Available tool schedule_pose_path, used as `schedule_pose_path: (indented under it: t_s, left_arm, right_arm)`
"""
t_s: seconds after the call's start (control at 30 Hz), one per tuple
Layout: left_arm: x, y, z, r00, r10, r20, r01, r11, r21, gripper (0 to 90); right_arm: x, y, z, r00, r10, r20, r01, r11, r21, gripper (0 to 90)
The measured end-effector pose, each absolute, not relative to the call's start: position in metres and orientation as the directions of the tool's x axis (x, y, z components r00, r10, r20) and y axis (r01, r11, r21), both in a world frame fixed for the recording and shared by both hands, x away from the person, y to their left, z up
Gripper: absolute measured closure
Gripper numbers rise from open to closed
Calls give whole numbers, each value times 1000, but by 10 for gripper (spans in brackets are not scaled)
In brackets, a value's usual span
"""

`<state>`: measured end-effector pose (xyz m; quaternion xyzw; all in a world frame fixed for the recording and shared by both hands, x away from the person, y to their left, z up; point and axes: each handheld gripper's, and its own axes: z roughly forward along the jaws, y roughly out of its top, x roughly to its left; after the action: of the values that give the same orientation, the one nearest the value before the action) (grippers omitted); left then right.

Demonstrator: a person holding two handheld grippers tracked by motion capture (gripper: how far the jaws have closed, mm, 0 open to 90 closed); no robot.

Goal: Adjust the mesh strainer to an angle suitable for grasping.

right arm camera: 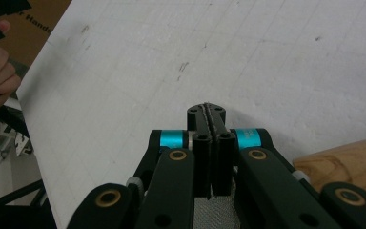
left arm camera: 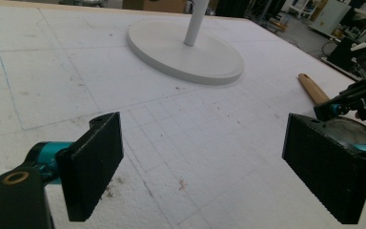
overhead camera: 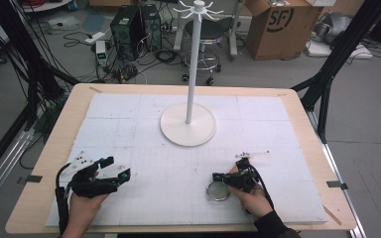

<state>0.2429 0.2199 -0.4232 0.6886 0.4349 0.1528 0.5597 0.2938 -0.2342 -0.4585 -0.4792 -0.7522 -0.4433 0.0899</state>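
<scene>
A round metal mesh strainer (overhead camera: 218, 191) lies on the white foam board (overhead camera: 144, 198) at the front right. My right gripper (overhead camera: 217, 176) is shut on its rim; in the right gripper view the jaws are pressed together on a thin metal edge (right arm camera: 209, 110), with mesh (right arm camera: 214, 215) below them. From the left gripper view, the strainer (left arm camera: 350, 128) lies at the right with a wooden handle (left arm camera: 313, 88) beyond it. My left gripper (overhead camera: 116, 167) rests at the front left, open, with nothing between its pads (left arm camera: 95, 164).
A white stand with a round base (overhead camera: 188, 125) and a tall pole (overhead camera: 193, 59), hooks at its top, rises at the middle back of the board. A thin pale stick (overhead camera: 252, 154) lies just beyond my right gripper. The wooden table rim (overhead camera: 49, 148) frames the board.
</scene>
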Motion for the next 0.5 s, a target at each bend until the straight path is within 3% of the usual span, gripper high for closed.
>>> schedule_pose_path:
  t_s: [0.23,0.5]
  left_arm:
    - [243,220,-423,574,770,-277,427,6,904,144]
    - [243,220,-423,577,768,-279,426,8,905,144]
  right_arm:
    - [291,-235,-459,-536,623,570,798,154,583,897]
    - [291,-252,-452,-530,595,604,779,61,624,897]
